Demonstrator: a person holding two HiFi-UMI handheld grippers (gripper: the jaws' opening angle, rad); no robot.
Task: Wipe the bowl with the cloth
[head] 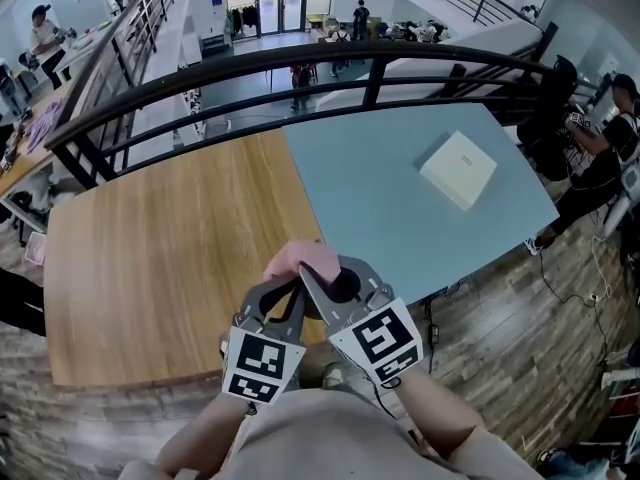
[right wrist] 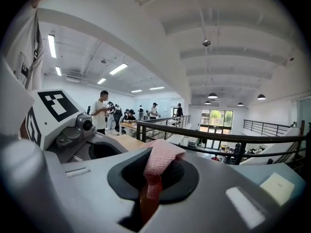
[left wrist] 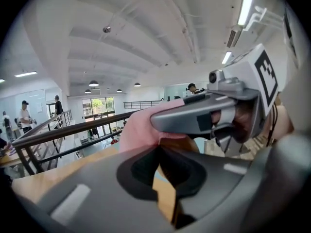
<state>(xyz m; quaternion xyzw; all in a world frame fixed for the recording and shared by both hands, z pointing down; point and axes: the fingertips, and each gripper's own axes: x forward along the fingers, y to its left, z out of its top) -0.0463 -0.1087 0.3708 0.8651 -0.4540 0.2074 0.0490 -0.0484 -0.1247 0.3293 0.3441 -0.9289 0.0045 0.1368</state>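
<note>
My right gripper (head: 312,276) is clenched on the pink cloth (head: 300,258); in the right gripper view a fold of it bulges out between my jaws. My left gripper (head: 290,298) is clenched tight too, with nothing that I can see gripped in it. Through the slit of its jaws only what looks like the table (head: 150,248) shows.

I hold both grippers close together, tips almost meeting, above the table's near edge, about where the wooden half meets the blue half. The cloth is up in the air there, clear of the table.

The bowl I cannot make out plainly. In the left gripper view a brown curved patch (left wrist: 183,142) just under my right gripper's tip may be it, but I cannot say. A white box (head: 458,168) lies well apart, toward the far right corner.

I judge the wiping is not under way: the cloth is in hand, but no bowl surface shows against it. The next move calls for steadying the bowl with my left, which means opening those jaws onto its rim. Then the cloth's loose fold has to go flat against the inside wall, with my right gripping firmly enough that the cloth doesn't drag out.
</note>
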